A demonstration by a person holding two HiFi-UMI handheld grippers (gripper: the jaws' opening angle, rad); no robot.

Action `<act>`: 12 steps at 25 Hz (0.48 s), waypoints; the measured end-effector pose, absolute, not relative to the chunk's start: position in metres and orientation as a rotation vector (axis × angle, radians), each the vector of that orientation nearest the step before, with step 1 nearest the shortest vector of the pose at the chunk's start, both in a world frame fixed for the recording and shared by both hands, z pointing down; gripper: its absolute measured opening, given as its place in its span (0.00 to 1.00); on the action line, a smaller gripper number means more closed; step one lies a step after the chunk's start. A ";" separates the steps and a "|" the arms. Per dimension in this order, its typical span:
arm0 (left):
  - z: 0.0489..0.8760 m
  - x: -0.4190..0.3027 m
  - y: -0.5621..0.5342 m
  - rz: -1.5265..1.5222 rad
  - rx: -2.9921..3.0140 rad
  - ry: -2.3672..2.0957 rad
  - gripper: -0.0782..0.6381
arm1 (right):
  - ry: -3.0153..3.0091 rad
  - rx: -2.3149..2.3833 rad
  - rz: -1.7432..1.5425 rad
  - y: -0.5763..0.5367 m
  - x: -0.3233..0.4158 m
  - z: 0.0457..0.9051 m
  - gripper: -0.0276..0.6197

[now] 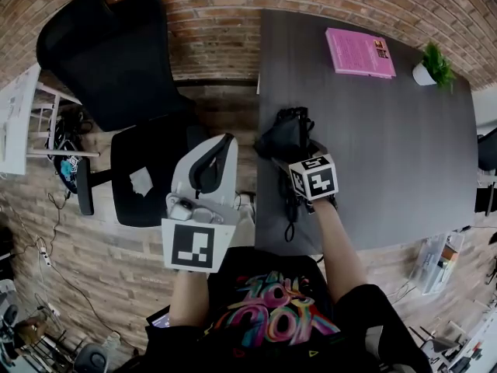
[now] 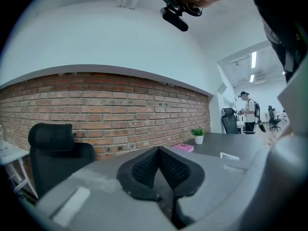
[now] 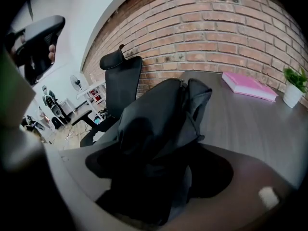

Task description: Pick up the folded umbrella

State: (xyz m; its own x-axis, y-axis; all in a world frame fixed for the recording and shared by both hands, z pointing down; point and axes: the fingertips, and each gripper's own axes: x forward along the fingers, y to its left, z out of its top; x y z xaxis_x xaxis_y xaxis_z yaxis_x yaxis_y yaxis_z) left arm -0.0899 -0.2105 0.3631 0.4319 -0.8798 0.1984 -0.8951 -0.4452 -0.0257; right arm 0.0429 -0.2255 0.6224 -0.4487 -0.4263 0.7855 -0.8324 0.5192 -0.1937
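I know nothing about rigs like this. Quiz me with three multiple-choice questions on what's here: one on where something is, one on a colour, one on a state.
1. Where does the flat pink book lie?
A. On the black office chair
B. At the far end of the dark grey table, near the small green plant in a white pot
C. Under the umbrella

2. What colour is the folded fabric umbrella?
A. Red
B. Black
C. Yellow

3. How does the left claw stand?
A. Wide open
B. Clamped on the book
C. Shut, with nothing in it

Answers: B, since the head view shows the book near the plant at the table's far end; B, since its cloth is black in both views that show it; C, since its pads meet with nothing between them.
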 end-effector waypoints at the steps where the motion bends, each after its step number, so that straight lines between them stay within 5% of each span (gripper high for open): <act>1: 0.363 -0.090 -0.211 0.280 2.587 -1.606 0.11 | -2.067 1.015 0.758 -0.225 0.042 0.624 0.67; 12: 0.358 -0.079 -0.215 0.269 2.616 -1.596 0.11 | -2.023 1.045 0.798 -0.222 0.043 0.626 0.55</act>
